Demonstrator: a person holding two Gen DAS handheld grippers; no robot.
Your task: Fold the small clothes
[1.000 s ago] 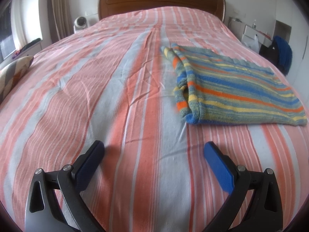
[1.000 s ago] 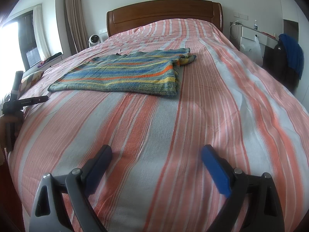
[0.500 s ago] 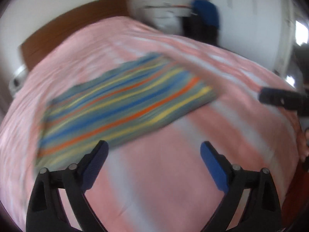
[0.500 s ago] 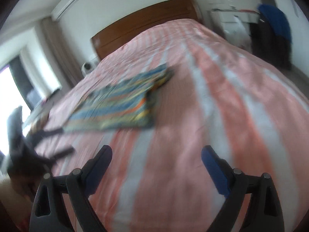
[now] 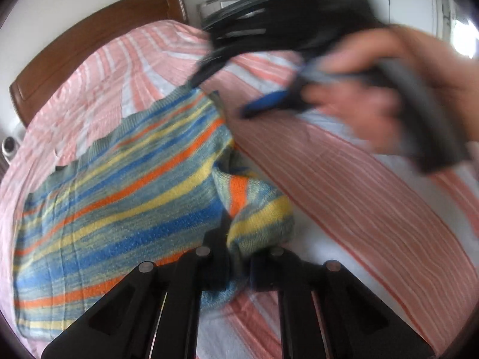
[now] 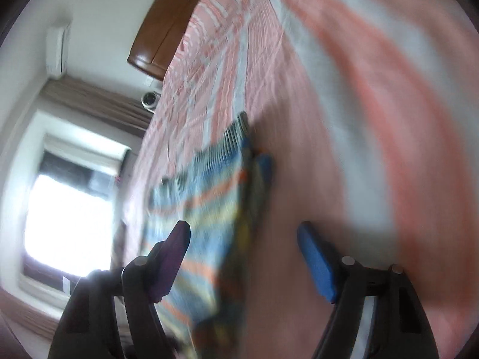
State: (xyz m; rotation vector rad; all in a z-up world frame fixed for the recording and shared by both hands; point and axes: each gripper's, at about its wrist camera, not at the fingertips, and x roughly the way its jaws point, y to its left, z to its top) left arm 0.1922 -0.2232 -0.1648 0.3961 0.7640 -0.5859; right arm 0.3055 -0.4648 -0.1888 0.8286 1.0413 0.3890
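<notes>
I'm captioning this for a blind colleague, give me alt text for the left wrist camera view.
The left gripper is shut on a bunched corner of a striped knit sweater lying on a pink striped bedspread. A blurred hand holds the right gripper above the sweater's far edge; a wooden headboard stands behind.

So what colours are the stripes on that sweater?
Blue, orange, yellow and grey-green sweater, clearest in left wrist view.
</notes>
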